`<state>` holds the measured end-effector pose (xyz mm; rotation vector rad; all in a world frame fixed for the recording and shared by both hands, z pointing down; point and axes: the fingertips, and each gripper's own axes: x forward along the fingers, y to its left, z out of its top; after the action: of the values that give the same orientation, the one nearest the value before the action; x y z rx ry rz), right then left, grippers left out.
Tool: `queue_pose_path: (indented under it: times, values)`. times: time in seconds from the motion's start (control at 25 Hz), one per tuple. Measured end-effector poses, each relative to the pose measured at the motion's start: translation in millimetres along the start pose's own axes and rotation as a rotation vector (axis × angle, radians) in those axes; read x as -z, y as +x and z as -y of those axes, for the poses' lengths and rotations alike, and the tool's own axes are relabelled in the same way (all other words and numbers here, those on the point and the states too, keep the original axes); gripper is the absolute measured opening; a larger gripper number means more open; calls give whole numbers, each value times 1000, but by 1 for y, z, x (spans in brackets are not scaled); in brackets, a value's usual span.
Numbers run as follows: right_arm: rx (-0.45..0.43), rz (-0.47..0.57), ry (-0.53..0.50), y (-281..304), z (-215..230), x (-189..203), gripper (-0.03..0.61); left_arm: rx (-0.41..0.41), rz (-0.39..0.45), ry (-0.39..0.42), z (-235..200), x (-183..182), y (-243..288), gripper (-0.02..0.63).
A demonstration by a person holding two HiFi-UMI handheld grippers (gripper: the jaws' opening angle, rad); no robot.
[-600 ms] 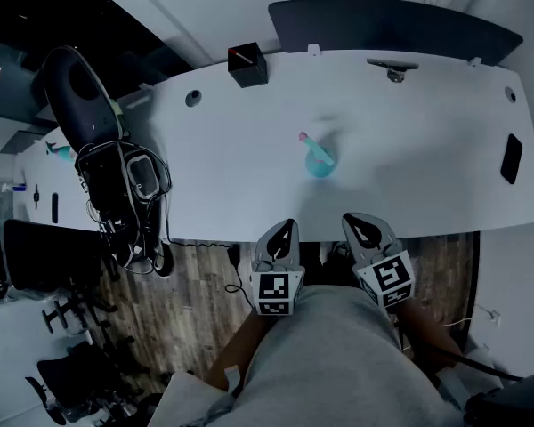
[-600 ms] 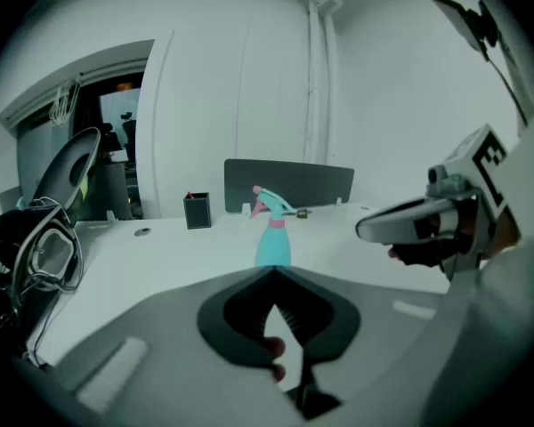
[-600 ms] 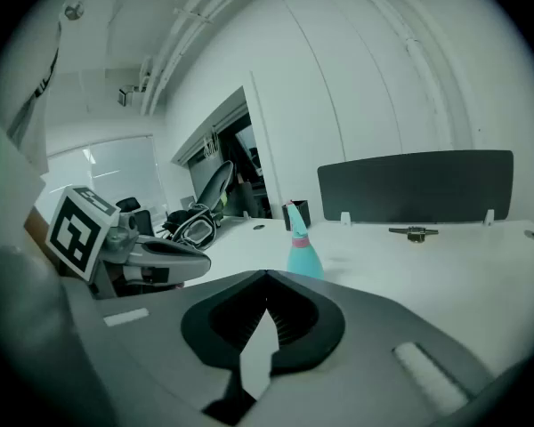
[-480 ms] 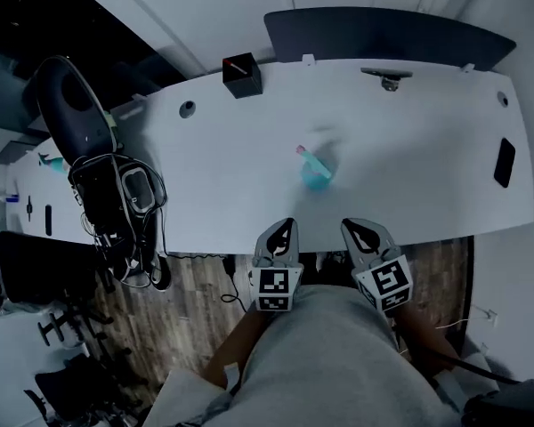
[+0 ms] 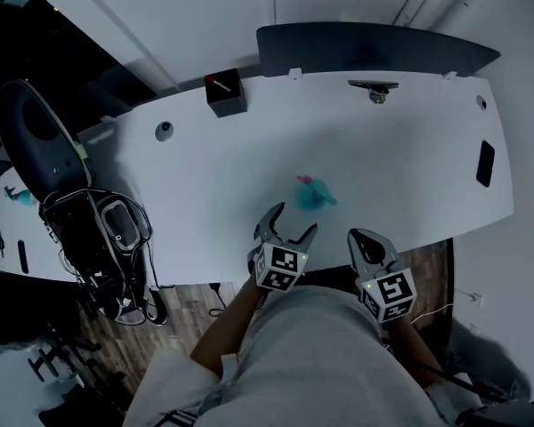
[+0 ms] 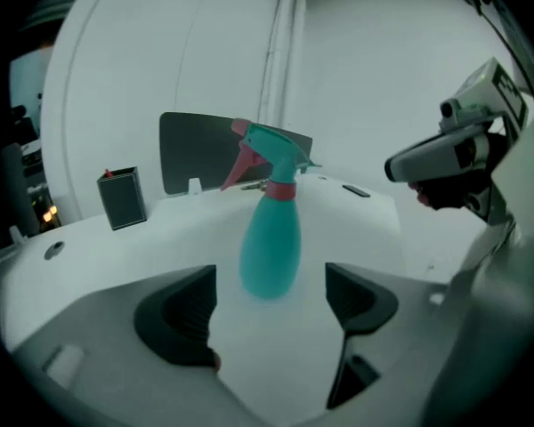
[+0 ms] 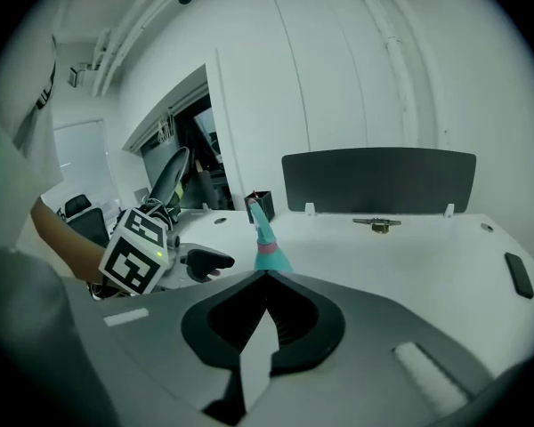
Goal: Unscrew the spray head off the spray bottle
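L tool [image 5: 294,223] is wide open, nothing btwn the pads yet. R tool [image 5: 367,241] is shut tight, empty. The teal spray bottle [image 6: 271,247] stands upright on the white surface [image 5: 409,167], long axis vertical. The pink-and-teal spray head [image 6: 265,149] is on top w/ the pink collar [image 6: 280,191] just below it.

From L tool the bottle lies straight ahead, centred on the gap, just beyond the tips, not touching. R tool sits right of the bottle and further back from it, so L is the nearer one.

My read: L goes fwd to clamp the body, then R has to open and come in at the collar/head to twist. Risk: the bottle looks light and could tip if one pad nudges it first.
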<state>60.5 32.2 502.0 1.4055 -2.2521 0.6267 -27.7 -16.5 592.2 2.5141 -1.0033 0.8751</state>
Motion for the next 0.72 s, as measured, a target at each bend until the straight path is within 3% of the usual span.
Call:
queue_pose_path:
  times: [0.24,0.48,0.56,0.6,0.64,0.68,0.72]
  values:
    - [-10,-32,19,-2,2,-2,2,51,-59,148,4,1,54,443]
    - [-93,-57,1,4,16,-9,3,21,-137,261,3,0,94,449]
    - [-127,-68,15,8,20,-11,3,2,-145,291,1,1,100,415]
    - [-148,-73,27,10,22,-12,20,-8,-144,299,-1,0,102,412]
    - [-169,-80,37,13,23,-14,162,-19,-147,305,-3,-1,102,411]
    - [-186,-88,40,15,25,-15,241,-33,-156,319,-4,-2,102,410]
    - [-196,-90,37,17,28,-17,247,-46,-172,344,-6,-1,100,410]
